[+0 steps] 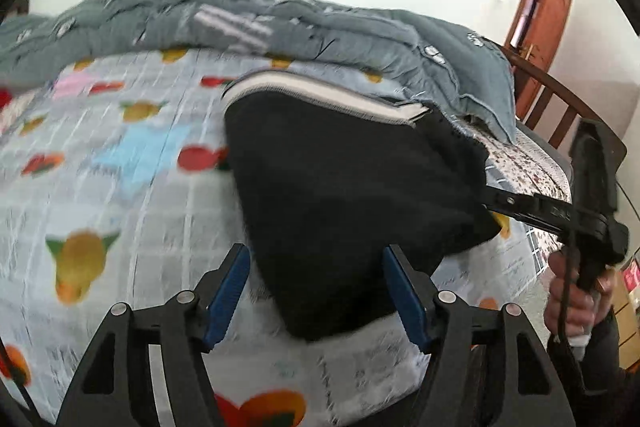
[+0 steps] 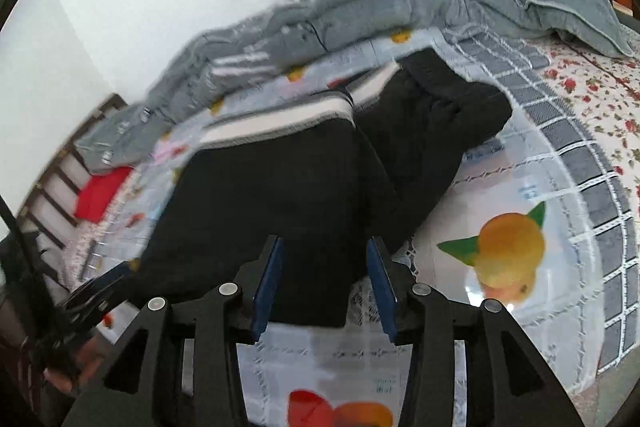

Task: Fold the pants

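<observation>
A bed fills both views, its sheet (image 1: 100,187) pale with a grey grid and printed fruit, and a floral sheet (image 2: 592,83) showing past the grid border at the right of the right wrist view. Along the far side of the bed lies a rumpled grey quilt (image 1: 360,27), bunched against the white wall, with a wooden bed rail (image 1: 560,99) and a brown door (image 1: 540,7) beyond it in the left wrist view. The black pants (image 1: 340,187) lie folded on the fruit sheet in the middle of the bed, their striped white-and-grey waistband (image 1: 320,87) on the far edge, toward the quilt; in the right wrist view a second black fold bulges out to the right of the main panel. A red cloth (image 2: 100,199) lies near the quilt's left end. The left gripper (image 1: 316,291) hovers over the near corner of the pants with its blue pads spread wide and clear of the fabric, released. The right gripper (image 2: 326,283) stands over the near edge of the pants, its jaws parted with cloth seen between them; the pads do not appear to press on it. A hand (image 1: 572,299) grips the right tool's handle at the right edge of the left wrist view.
</observation>
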A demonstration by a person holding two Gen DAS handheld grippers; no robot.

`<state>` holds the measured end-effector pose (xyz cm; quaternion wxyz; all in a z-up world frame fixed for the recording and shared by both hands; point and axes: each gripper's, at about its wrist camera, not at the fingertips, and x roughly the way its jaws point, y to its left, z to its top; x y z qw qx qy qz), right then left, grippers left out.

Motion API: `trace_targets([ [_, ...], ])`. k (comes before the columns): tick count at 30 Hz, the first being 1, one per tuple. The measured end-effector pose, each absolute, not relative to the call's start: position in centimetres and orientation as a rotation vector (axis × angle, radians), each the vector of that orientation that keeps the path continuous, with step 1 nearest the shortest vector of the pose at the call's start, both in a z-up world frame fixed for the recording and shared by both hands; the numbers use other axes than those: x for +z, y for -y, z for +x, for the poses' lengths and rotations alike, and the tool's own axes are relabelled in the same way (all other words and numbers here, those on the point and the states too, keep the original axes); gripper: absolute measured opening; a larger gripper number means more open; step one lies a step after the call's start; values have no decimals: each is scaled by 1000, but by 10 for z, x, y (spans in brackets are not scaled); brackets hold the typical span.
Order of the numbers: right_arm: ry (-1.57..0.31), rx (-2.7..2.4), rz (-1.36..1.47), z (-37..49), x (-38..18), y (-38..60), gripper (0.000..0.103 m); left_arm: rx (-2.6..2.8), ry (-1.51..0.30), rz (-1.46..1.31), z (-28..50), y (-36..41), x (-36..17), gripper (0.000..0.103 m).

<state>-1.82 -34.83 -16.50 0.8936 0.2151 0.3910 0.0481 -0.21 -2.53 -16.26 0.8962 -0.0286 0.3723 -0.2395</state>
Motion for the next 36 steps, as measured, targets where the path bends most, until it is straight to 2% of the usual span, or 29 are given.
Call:
trace_targets([
  [5,-868,124,428,-9,-184,340,39,-496,-801,-78,-4,23,-181,69],
  [7,-856,138,416,-11,-184,339,33,-494,-820,-70,-6,27,-190,69],
  [9,-846,172,434,-11,-183,343,18,-493,-848,-70,-5,30,-201,69],
  [11,-806,210,453,-11,-176,348,13,-464,-848,-70,-7,33,-208,69],
  [19,-638,169,332,6,-118,365,12,-271,-793,-8,0,48,-207,69],
  [24,-510,25,206,4,-82,402,12,-362,-734,-1,-10,62,-193,74],
  [26,-523,-46,201,4,-92,420,12,-386,-701,36,-15,75,-185,75],
  [31,-728,-199,149,19,-175,436,12,-394,-755,105,-9,99,-195,76],
  [36,-715,-234,64,5,-165,430,16,-471,-784,-25,-13,74,-194,76],
])
